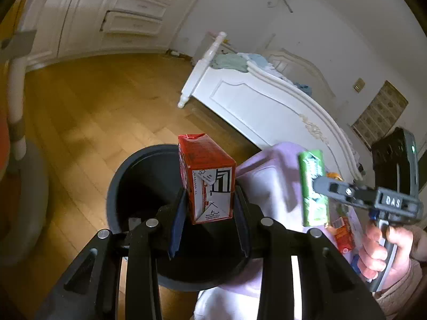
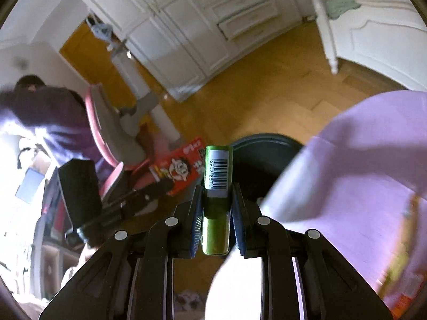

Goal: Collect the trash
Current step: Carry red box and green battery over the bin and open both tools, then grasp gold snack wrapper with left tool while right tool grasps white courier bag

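Trash filled both grippers. From the left wrist camera, the left gripper (image 1: 210,208) had its jaws closed against the two sides of a red drink carton (image 1: 206,178), gripping its lower end so the carton stood up past the fingertips. The carton hung over the open mouth of a dark round bin (image 1: 125,184) standing on the wooden floor (image 1: 93,101). To the right, the right gripper (image 1: 317,184) reached in with a green packet (image 1: 313,188) pinched across its middle, held just beside the bin's right rim and in front of a lilac cloth (image 1: 269,176). A white bed (image 1: 256,101) stood behind.

From the right wrist camera, the right gripper (image 2: 216,200) was clamped narrowly on the green packet (image 2: 217,181), which ran lengthwise between the fingers, its barcode end poking out ahead. The bin (image 2: 267,154) lay just beyond the tips, slightly right. The carton (image 2: 178,168) showed at the left, held by the left gripper, beside the packet and near the bin's left rim.
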The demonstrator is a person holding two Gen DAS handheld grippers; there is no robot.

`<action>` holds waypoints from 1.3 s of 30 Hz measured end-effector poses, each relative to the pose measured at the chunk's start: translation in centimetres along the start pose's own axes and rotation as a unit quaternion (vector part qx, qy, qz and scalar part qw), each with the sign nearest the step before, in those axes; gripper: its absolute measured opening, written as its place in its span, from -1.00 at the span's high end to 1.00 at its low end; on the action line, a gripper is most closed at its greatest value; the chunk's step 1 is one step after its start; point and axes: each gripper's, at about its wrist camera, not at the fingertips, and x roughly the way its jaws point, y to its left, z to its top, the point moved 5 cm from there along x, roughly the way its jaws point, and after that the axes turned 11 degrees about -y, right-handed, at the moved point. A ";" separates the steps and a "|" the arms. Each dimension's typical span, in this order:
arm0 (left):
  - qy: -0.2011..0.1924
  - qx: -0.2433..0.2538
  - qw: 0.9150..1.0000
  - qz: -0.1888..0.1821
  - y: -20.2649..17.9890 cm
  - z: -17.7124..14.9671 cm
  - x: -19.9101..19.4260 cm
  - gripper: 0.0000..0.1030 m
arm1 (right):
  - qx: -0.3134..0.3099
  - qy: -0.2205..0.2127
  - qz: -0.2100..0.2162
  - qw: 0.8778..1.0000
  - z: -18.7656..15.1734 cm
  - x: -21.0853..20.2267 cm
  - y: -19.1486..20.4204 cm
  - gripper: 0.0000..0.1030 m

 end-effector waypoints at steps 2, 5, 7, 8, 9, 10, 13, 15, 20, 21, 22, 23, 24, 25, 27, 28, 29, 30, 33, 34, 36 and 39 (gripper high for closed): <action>0.004 -0.008 1.000 0.002 0.8 -0.3 0.4 0.33 | -0.003 0.017 -0.006 1.000 0.0 2.3 0.4 0.57; 0.011 -0.019 1.000 0.003 1.9 -0.8 0.9 0.33 | -0.009 0.042 -0.022 0.999 -0.4 5.4 0.6 0.57; 0.018 -0.025 1.000 0.004 2.4 -1.3 1.4 0.33 | -0.017 0.055 -0.038 0.998 -0.3 7.4 0.8 0.57; 0.019 -0.027 0.999 0.003 2.7 -1.5 1.3 0.33 | -0.019 0.059 -0.043 0.997 -0.5 7.9 0.5 0.57; 0.023 -0.028 0.999 0.003 2.9 -1.7 1.7 0.33 | -0.021 0.062 -0.050 0.997 -0.6 8.4 0.5 0.57; 0.026 -0.029 0.999 0.003 3.0 -1.9 2.0 0.33 | -0.020 0.065 -0.054 0.996 -0.8 8.9 0.4 0.57; 0.034 -0.033 0.999 0.001 3.7 -2.4 2.4 0.33 | -0.017 0.070 -0.061 0.995 -1.3 9.6 0.0 0.57; 0.038 -0.035 0.999 0.000 3.9 -2.7 2.8 0.33 | -0.019 0.074 -0.064 0.995 -1.5 10.2 -0.1 0.57; 0.046 -0.035 0.998 0.000 4.2 -3.3 2.9 0.33 | -0.022 0.078 -0.067 0.994 -1.5 10.7 -0.3 0.55; 0.047 -0.033 0.998 0.001 4.1 -3.4 2.9 0.33 | -0.022 0.079 -0.067 0.994 -1.5 10.8 -0.3 0.55; 0.049 -0.033 0.998 0.001 4.4 -3.2 3.3 0.32 | -0.024 0.076 -0.067 0.995 -1.4 10.7 -0.2 0.55; 0.050 -0.031 0.998 0.001 4.4 -3.3 3.3 0.32 | -0.024 0.075 -0.066 0.995 -1.3 10.7 -0.2 0.54; 0.053 -0.026 0.998 0.008 4.4 -3.3 3.4 0.32 | -0.023 0.075 -0.064 0.995 -1.3 10.5 -0.3 0.53; 0.055 -0.025 0.998 0.009 4.4 -3.4 3.5 0.31 | -0.021 0.072 -0.062 0.995 -1.3 10.4 -0.3 0.50; 0.056 -0.028 0.998 0.013 4.4 -3.5 3.5 0.28 | -0.022 0.059 -0.058 0.996 -1.0 9.7 -0.2 0.32; 0.058 -0.026 0.998 0.015 4.3 -3.5 3.4 0.28 | -0.022 0.054 -0.056 0.997 -0.9 9.4 -0.2 0.22; 0.059 -0.024 0.998 0.014 4.2 -3.5 3.4 0.28 | -0.022 0.048 -0.054 0.997 -0.8 9.0 -0.1 0.16; 0.060 -0.023 0.998 0.014 4.2 -3.4 3.4 0.28 | -0.021 0.042 -0.051 0.998 -0.7 8.5 -0.1 0.15; 0.059 -0.015 0.998 0.017 3.6 -3.4 3.1 0.16 | -0.016 0.020 -0.037 0.999 -0.3 6.4 -0.3 0.15; 0.058 -0.012 0.998 0.018 3.3 -3.3 3.0 0.04 | -0.013 0.012 -0.034 0.999 -0.3 5.6 -0.4 0.15; 0.054 -0.004 0.998 0.017 2.6 -3.2 2.8 -0.06 | -0.006 -0.002 -0.029 1.000 -0.3 4.1 -0.9 0.15; 0.057 0.008 0.998 0.009 0.7 -3.2 2.6 -0.18 | 0.008 -0.035 -0.028 0.999 -0.5 0.8 -2.1 -0.14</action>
